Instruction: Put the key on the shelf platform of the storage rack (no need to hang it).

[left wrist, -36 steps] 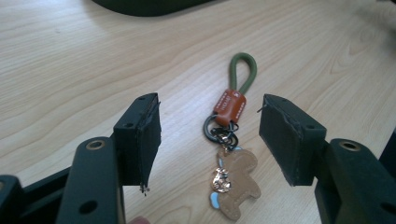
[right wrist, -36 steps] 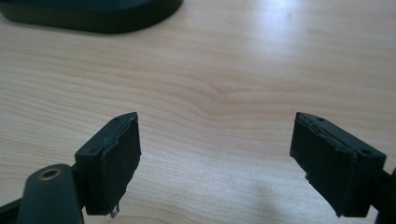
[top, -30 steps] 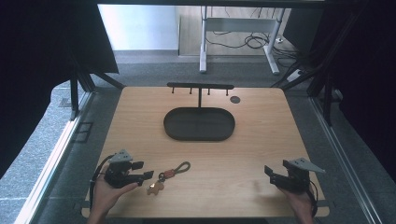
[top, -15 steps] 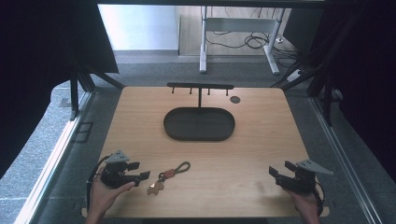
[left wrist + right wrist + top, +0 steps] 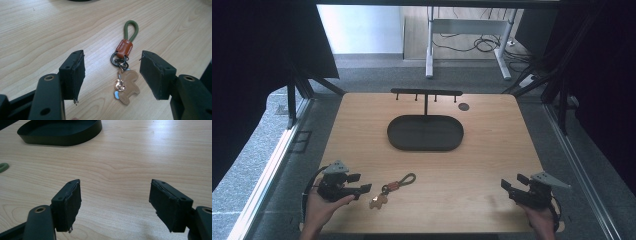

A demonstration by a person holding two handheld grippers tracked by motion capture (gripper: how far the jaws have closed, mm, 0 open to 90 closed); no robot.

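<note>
**Count on your desk**

You are looking at one keychain (image 5: 392, 187), one dark oval tray (image 5: 425, 133), one hook rack (image 5: 426, 92) and one small round disc (image 5: 463, 106). You are holding two hand-held grippers: left (image 5: 366, 188) and right (image 5: 504, 184).

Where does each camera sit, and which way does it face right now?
High view: above the near edge, facing forward and down on the table; both hands show.
Left gripper view: on the left gripper, facing the keychain.
Right gripper view: on the right gripper, facing bare wood.
High and right gripper views share the black tray.
</note>
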